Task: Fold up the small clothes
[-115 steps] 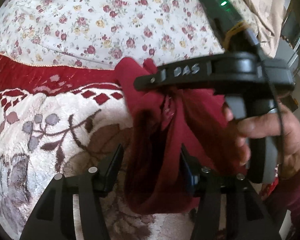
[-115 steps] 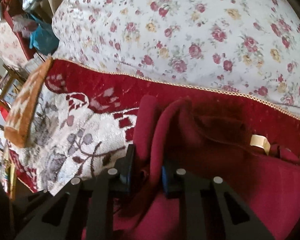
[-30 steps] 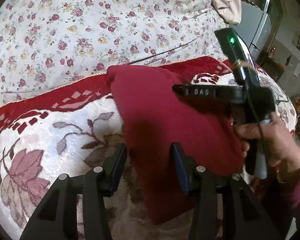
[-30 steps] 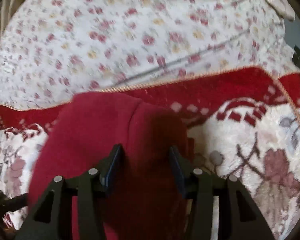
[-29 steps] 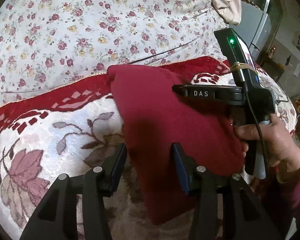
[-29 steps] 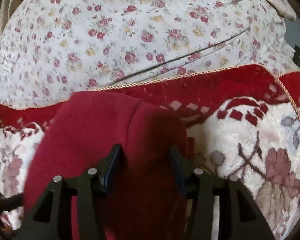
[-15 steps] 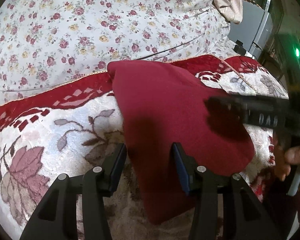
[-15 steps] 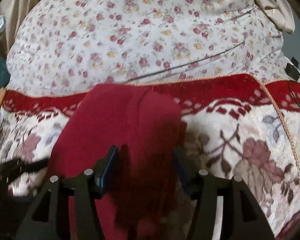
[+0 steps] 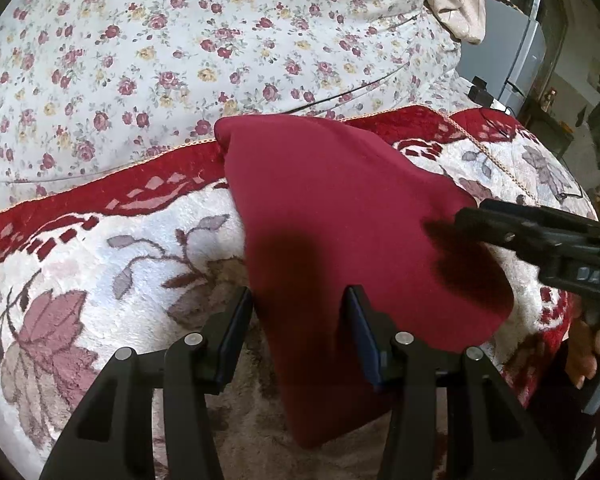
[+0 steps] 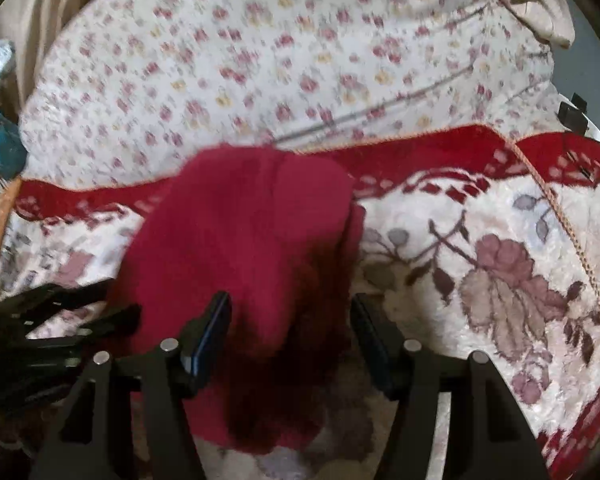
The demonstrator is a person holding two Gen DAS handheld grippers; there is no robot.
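Observation:
A dark red small garment (image 9: 340, 216) lies folded flat on a plush cream-and-red floral blanket (image 9: 112, 264). It also shows in the right wrist view (image 10: 244, 248), which is blurred. My left gripper (image 9: 298, 330) is open above the garment's near edge and holds nothing. My right gripper (image 10: 290, 332) is open above the garment's near right part and holds nothing. The right gripper's body (image 9: 540, 240) shows at the right of the left wrist view, held by a hand. The left gripper's fingers (image 10: 68, 312) show at the left of the right wrist view.
A white quilt with small roses (image 9: 180, 40) lies behind the blanket. A beige cloth (image 9: 456, 4) hangs at the back right. A grey appliance (image 9: 516, 48) and a dark plug (image 9: 480, 92) are beyond the bed's right side.
Both grippers have let go of the garment, which now lies flat. The right gripper has drawn back to the right, away from over the garment. The left gripper has barely moved.

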